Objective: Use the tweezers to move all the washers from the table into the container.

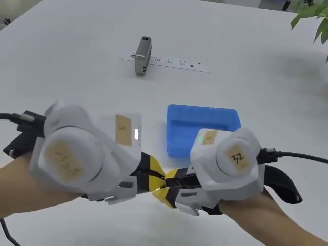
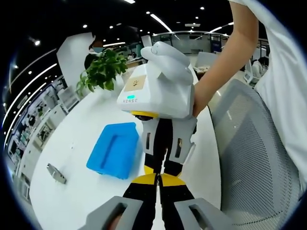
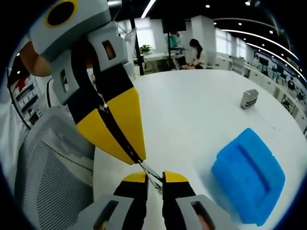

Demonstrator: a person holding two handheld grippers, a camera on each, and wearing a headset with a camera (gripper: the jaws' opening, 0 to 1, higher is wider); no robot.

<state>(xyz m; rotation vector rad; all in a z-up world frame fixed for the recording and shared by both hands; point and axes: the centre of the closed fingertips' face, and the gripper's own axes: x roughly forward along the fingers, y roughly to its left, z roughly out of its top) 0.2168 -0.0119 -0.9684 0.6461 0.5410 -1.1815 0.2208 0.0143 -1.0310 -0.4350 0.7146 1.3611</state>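
Head view, nearest first: a forearm on each side holds its tool low over the white bench (image 1: pixel 61 66). The left gripper (image 1: pixel 159 177) and the right gripper (image 1: pixel 171 185) point at each other, so their yellow-and-black tongs meet tip to tip. Right gripper view shows the meeting closely. The left gripper's tongs are pressed together on the tweezers (image 3: pixel 152 176), a thin metal sliver that sticks out past their yellow ends and runs into the narrow gap between the right gripper's own tongs. Those stand almost closed around the sliver, but whether they actually pinch it I cannot tell. Left gripper view has the right gripper facing it head-on, with a bare forearm behind it and a grey mesh chair (image 2: pixel 254 143) off to one side. Just beyond the meeting tips, the blue container (image 1: pixel 225 115) sits flat on the bench, open side up, apart from both grippers. Farther back, a small grey metal block (image 1: pixel 143 55) stands at one end of a flat white power strip (image 1: pixel 177 63). Green plant leaves (image 1: pixel 312 18) reach in at the far right corner, and the gripper views show an open office with ceiling lights beyond the bench.
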